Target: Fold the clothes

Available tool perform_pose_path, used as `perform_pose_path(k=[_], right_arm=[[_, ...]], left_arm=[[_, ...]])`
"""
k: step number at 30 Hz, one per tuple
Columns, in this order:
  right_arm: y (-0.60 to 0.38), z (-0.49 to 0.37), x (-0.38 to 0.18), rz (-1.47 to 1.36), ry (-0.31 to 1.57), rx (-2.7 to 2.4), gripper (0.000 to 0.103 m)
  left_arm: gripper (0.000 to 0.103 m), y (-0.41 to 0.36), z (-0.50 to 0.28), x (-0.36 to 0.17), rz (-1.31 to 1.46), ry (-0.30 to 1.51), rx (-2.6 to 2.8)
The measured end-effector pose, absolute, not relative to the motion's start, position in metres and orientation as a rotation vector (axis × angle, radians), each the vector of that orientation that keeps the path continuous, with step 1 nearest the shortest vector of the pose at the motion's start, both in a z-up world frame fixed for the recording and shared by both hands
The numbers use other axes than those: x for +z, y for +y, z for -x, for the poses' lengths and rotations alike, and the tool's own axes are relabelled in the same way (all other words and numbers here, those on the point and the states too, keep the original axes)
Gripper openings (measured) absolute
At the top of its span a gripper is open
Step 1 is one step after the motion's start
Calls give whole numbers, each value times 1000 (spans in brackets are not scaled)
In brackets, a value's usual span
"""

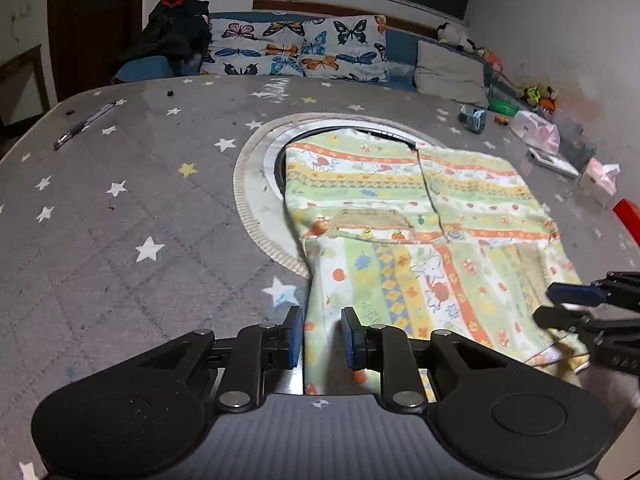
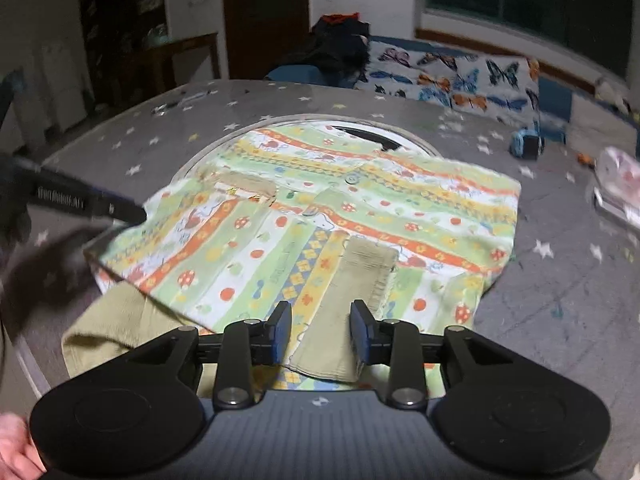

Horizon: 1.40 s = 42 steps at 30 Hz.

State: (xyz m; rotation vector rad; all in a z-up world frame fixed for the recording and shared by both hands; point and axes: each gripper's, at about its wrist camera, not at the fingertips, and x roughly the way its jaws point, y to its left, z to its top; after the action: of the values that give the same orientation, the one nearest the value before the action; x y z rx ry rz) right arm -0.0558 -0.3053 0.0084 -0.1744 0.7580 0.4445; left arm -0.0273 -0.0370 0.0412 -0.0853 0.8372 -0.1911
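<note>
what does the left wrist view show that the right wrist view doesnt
Only the left wrist view: a pen on the far left of the table, a grey cushion and soft toys by the wall, and a red object at the right edge.

Only the right wrist view: a dark shelf unit, the folded-in sleeve's khaki cuff and a plain green cloth under the shirt.

Both: the patterned shirt, starred table cover, butterfly pillow, dark clothes pile.

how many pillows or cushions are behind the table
2 in the left wrist view: a butterfly-print pillow along the sofa behind the table's far edge, and a plain grey cushion to its right. The dark clothes pile could hide more.
</note>
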Motion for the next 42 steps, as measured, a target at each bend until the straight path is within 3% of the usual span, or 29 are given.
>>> perform_pose_path(k=[15,22,33,42], right_arm=[[-302,35,8,156,773,461,33],[-304,54,18,224,761,490,33],[-309,96,22,342,766,545,37],[-322,110,20,355,788,527,38]], left_arm=[[21,-48,-14,31,113,814,-238],[22,-51,26,43,18,788,-333],[29,-88,122,31,-374,647,-524],[29,-113,133,18,-459,572,-592]])
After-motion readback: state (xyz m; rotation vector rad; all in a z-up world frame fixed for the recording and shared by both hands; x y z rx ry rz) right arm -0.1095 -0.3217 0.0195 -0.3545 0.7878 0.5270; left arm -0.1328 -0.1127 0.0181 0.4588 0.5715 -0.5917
